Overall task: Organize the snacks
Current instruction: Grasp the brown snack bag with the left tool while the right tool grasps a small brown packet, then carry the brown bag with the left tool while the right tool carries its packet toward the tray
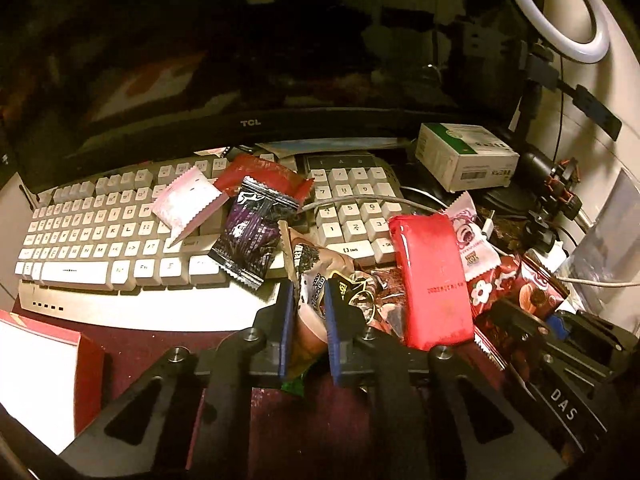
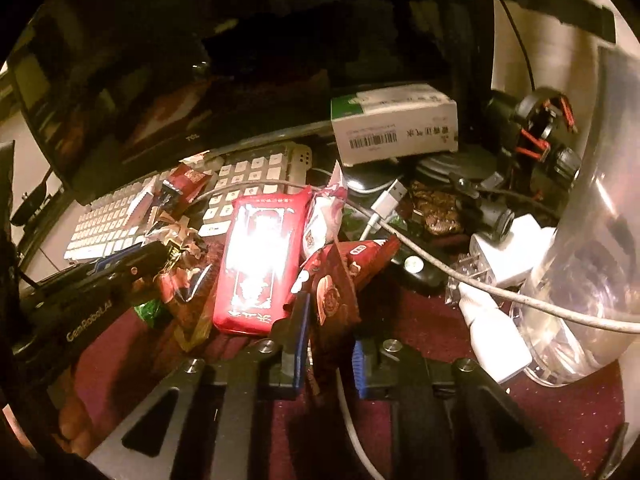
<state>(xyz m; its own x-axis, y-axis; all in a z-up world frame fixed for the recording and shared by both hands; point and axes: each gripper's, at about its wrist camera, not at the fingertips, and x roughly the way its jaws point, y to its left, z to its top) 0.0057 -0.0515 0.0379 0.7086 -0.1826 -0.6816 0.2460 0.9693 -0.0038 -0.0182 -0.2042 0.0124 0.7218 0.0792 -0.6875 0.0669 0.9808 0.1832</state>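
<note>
Snacks lay heaped across the keyboard (image 1: 100,236) and bench. My left tongs (image 1: 306,312) were clamped on a brown packet (image 1: 310,280), my right tongs (image 2: 328,332) on a dark red packet (image 2: 334,280). Gathering seemed in hand; next, I judged, each needed lifting clear toward one pile. A grey cable (image 2: 480,280) crossed nearby, and the big red pack (image 1: 434,280) crowded both.
</note>
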